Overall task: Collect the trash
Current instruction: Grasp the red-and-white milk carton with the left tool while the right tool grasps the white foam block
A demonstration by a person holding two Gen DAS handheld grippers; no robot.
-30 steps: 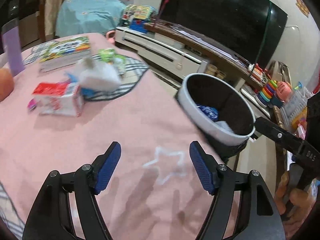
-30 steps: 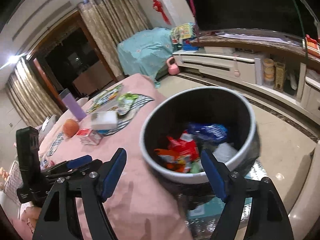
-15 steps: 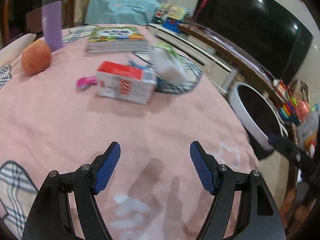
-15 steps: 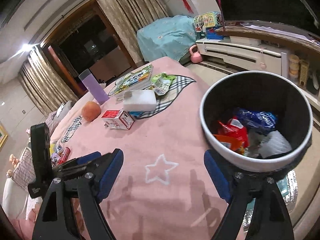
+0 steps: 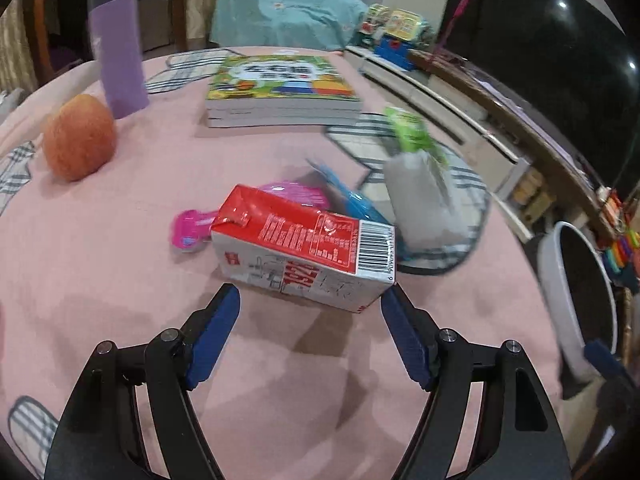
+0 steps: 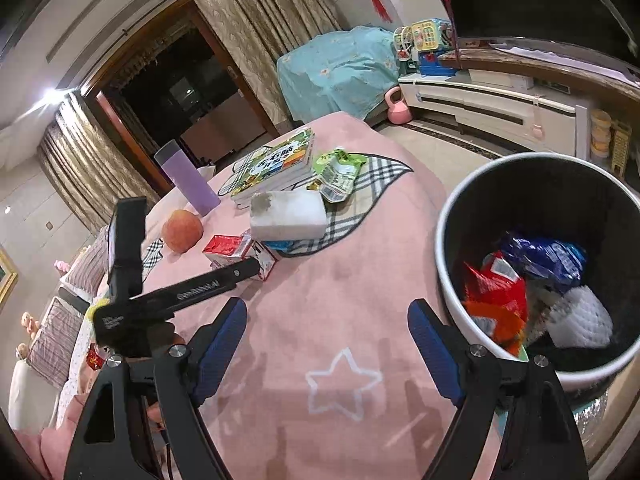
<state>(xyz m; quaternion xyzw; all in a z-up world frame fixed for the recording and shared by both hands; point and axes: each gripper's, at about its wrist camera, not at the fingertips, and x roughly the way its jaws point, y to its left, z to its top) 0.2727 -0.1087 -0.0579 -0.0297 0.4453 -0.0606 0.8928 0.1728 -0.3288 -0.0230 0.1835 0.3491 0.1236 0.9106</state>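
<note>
The left gripper (image 5: 310,312), jaws spread wide and gripping nothing, hangs just short of a red-and-white carton (image 5: 304,252) lying on its side on the pink surface (image 5: 100,280), a pink wrapper (image 5: 192,228) tucked behind it. The right gripper (image 6: 326,336), also wide and empty, hovers over a white star outline (image 6: 342,384) beside the trash bin (image 6: 448,248), which holds wrappers. Farther off stand a peach (image 5: 78,136), a purple bottle (image 5: 118,60) and stacked books (image 5: 280,92).

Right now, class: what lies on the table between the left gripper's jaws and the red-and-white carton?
Only bare pink tablecloth. The left wrist view shows the left gripper, jaws open, just short of the red-and-white carton, nothing between.
</note>
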